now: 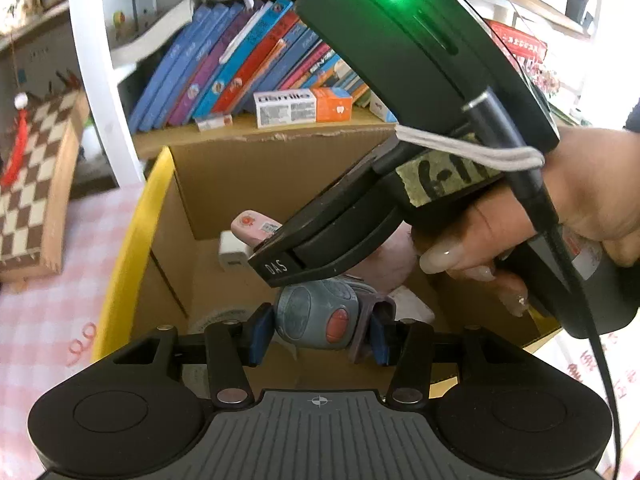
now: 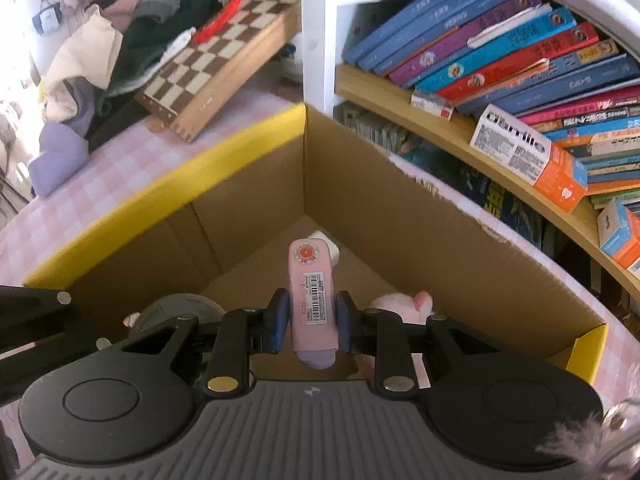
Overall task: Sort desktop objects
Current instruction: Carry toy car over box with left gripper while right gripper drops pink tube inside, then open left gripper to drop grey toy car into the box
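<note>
Right gripper (image 2: 309, 322) is clamped on a pink stick-shaped item w/ a barcode label (image 2: 311, 292), left gripper (image 1: 318, 330) pinched on a grey-blue rounded toy w/ a red button (image 1: 320, 316). Both hang over the open cardboard box (image 2: 420, 216), prob. so each can drop straight in beside the white charger (image 1: 234, 254) and pink plush (image 2: 404, 305) already on the bottom. Box sits on the pink check cloth (image 2: 120, 168) by the bookshelf (image 2: 460, 136).
</note>
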A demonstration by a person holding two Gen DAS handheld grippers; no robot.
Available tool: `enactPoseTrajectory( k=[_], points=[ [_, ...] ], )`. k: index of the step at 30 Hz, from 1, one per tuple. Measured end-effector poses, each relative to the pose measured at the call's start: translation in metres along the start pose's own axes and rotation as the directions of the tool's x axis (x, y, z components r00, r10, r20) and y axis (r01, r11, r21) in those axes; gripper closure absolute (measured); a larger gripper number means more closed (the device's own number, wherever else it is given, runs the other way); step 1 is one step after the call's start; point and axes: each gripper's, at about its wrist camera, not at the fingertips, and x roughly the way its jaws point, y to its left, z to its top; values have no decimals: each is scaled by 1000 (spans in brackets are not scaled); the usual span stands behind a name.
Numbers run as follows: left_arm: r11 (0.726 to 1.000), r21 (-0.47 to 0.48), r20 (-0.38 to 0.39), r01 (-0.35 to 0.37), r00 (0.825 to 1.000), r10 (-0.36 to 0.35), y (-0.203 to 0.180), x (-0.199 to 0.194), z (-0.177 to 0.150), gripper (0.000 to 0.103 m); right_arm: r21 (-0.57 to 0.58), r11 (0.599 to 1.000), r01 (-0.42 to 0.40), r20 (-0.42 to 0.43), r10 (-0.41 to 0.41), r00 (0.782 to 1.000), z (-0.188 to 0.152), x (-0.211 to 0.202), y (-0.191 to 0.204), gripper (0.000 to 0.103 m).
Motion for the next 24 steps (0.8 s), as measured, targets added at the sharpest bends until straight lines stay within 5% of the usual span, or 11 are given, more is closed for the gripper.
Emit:
enactPoseTrajectory(
  k=[9, 12, 15, 24],
  points=[
    [1000, -9, -6, -4, 1000, 4, 3, 2, -1, 54, -1, 1000, 8, -27, -8, 1000, 0, 5, 0, 79],
    [1000, 9, 10, -25, 1000, 24, 1, -1, -1, 52, 0, 1000, 24, 2, -24, 1000, 0, 0, -1, 60],
    [999, 29, 41, -36, 999, 35, -2, -6, -1, 34, 2, 1000, 30, 32, -30, 999, -1, -7, -1, 54],
    [998, 54, 101, -43, 994, 37, -10, -20, -2, 31, 33, 998, 57, 92, -60, 994, -3, -32, 4, 45]
  ],
)
